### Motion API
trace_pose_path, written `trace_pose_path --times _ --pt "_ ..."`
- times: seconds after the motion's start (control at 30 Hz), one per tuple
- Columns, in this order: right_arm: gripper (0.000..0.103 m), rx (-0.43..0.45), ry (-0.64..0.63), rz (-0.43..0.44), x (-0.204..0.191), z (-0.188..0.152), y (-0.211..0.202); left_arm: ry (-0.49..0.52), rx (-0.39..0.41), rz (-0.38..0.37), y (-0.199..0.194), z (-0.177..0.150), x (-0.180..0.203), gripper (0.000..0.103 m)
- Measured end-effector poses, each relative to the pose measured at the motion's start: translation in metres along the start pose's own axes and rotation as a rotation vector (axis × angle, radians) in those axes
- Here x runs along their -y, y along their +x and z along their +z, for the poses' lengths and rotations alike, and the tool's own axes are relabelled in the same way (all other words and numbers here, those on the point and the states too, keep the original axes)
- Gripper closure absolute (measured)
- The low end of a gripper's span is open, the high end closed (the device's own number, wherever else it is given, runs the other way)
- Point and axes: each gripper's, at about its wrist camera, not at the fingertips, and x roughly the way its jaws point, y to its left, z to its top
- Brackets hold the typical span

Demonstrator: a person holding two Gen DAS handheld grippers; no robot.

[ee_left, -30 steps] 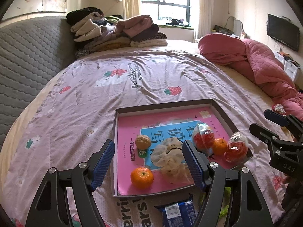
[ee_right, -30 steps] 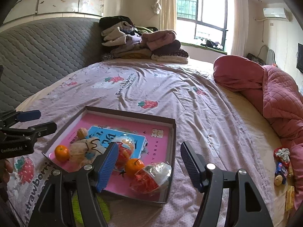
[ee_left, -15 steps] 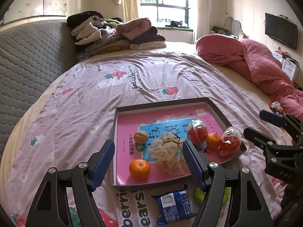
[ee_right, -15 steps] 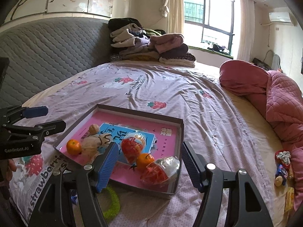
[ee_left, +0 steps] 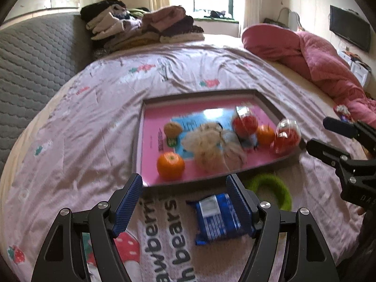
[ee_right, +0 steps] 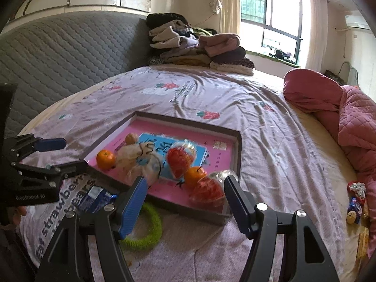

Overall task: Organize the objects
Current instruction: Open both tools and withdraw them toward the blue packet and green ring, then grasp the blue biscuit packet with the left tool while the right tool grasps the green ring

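A shallow grey tray [ee_left: 268, 104] with a pink book inside lies on the bed; it also shows in the right wrist view [ee_right: 238, 150]. In it are two tangerines [ee_left: 170, 165] [ee_left: 265, 135], a walnut [ee_left: 172, 128], a pale mesh pouch [ee_left: 211, 146] and two clear bags of red snacks [ee_left: 244, 122] [ee_left: 286, 136]. A blue snack packet [ee_left: 215, 216] and a green fuzzy ring [ee_left: 270, 189] lie on the sheet in front of the tray. My left gripper [ee_left: 183, 203] is open and empty, just left of the packet. My right gripper [ee_right: 185, 202] is open and empty, above the tray's near edge.
The bed sheet [ee_left: 82, 129] is pink-purple with strawberry prints. Folded clothes [ee_left: 141, 28] are piled at the far end. A pink quilt [ee_left: 317, 54] lies on the right. Small wrapped sweets [ee_right: 356, 199] lie at the right bed edge. A grey padded headboard [ee_right: 58, 54] runs along the left.
Both grippers have drawn back toward me and risen. The blue packet and the green ring have come further into view in front of the tray. Both stay open.
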Motion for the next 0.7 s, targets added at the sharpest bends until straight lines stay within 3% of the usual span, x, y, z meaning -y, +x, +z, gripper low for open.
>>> trace_pose_path --times 0.7 --pt "0.036 -0.104 -0.050 0.050 -0.021 -0.025 0.018 0.058 -0.098 -0.039 0.022 -0.030 0.030 0.028"
